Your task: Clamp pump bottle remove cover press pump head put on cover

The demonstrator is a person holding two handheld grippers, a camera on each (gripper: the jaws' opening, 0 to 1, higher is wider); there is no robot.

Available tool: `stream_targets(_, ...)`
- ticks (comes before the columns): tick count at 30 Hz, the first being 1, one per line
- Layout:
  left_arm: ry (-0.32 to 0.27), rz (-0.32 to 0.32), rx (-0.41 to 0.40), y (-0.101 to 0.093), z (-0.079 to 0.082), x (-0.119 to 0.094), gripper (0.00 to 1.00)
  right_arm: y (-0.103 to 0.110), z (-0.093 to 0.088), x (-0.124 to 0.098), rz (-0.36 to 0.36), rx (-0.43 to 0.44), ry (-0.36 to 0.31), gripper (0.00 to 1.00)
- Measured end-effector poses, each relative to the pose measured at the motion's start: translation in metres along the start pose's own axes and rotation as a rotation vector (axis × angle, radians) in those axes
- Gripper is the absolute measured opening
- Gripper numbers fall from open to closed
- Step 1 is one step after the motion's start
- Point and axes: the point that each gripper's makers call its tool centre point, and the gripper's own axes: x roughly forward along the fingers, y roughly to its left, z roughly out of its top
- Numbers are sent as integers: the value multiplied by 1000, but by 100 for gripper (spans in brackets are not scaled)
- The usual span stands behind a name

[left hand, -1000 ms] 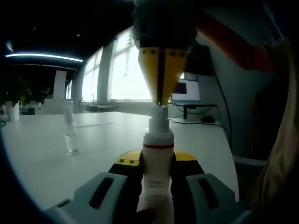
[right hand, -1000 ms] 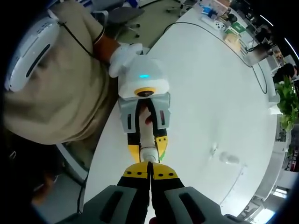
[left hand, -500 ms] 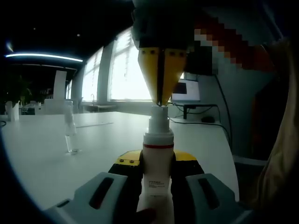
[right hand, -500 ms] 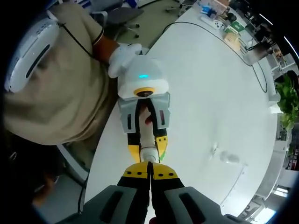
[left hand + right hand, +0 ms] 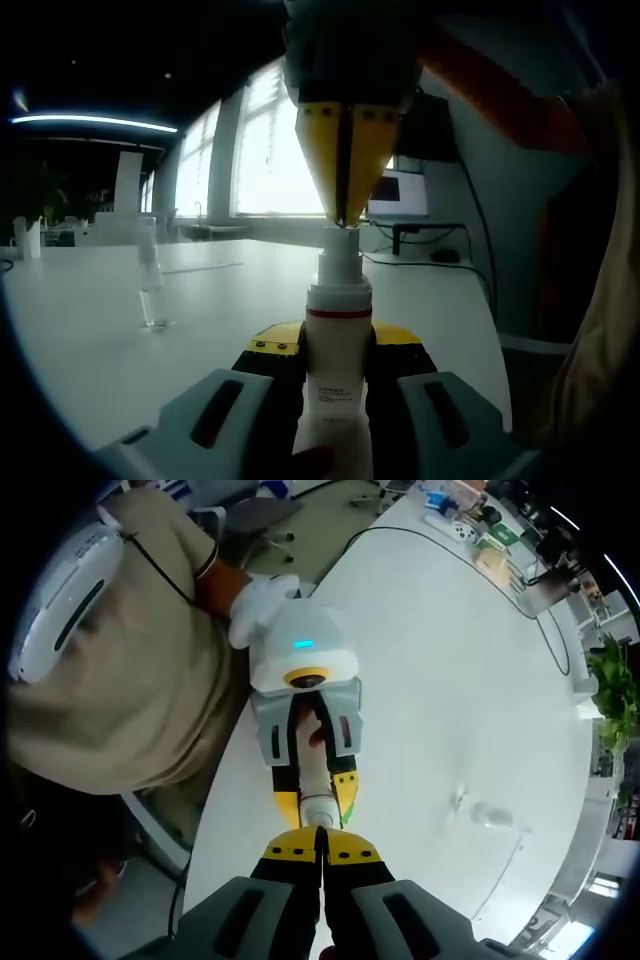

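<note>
A white pump bottle (image 5: 338, 350) with a red band stands upright between my left gripper's (image 5: 336, 342) jaws, which are shut on its body. From above, my right gripper (image 5: 343, 218) comes down with its yellow jaws shut together, tips resting on the pump head (image 5: 340, 238). In the right gripper view I look straight down: my right gripper (image 5: 322, 836) sits over the bottle's top (image 5: 316, 808), and the left gripper (image 5: 318, 785) holds the bottle below. The clear cover (image 5: 150, 285) stands apart on the white table (image 5: 90, 340), left of the bottle; the cover (image 5: 482, 814) is off to the right.
The person (image 5: 110, 670) holding both grippers stands at the table's edge (image 5: 215, 810). A monitor (image 5: 400, 195) and cables sit at the table's far side. Small items (image 5: 470, 525) lie at the far end, and a plant (image 5: 615, 690) stands beyond the rim.
</note>
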Motion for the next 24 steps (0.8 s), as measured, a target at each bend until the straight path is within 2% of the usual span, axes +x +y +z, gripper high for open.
stream_targets(24, 0, 0, 1, -1, 0, -1, 14, 1, 0, 2, 12, -5, 15, 0)
